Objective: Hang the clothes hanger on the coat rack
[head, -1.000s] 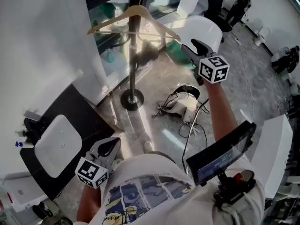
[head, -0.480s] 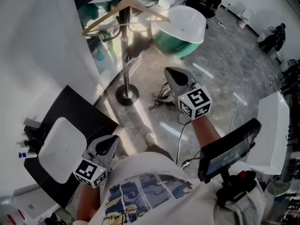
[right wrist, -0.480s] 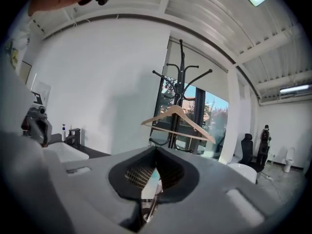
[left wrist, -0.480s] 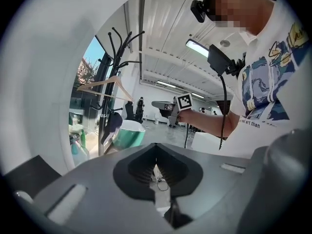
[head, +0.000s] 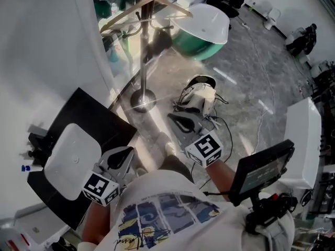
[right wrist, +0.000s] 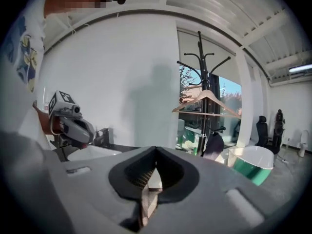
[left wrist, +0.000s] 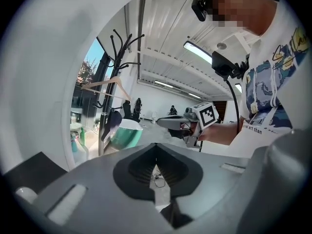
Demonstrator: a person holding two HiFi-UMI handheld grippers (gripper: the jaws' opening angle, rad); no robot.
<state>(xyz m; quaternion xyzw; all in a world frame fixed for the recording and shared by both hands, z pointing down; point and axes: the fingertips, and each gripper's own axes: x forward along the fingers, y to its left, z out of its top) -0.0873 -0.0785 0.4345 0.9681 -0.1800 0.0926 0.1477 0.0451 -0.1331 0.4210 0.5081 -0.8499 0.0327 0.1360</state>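
Observation:
The wooden clothes hanger (head: 146, 7) hangs on the black coat rack (head: 142, 51), at the top of the head view. It also shows in the left gripper view as hanger (left wrist: 105, 84) on the rack (left wrist: 119, 48), and in the right gripper view as hanger (right wrist: 207, 99) on the rack (right wrist: 202, 67). My right gripper (head: 180, 122) is shut and holds nothing, low over the floor and well back from the rack. My left gripper (head: 118, 158) is shut and holds nothing, close to my body by the black counter.
A green tub with a white top (head: 201, 27) stands right of the rack's round base (head: 142, 101). Cables and a white device (head: 201, 95) lie on the floor. A black counter with a white basin (head: 70, 156) is at the left, a white cabinet (head: 301, 135) at the right.
My right gripper has drawn back from the hanger's right end toward my body and sunk lower. The hanger stays on the rack. The left gripper has shifted a little.

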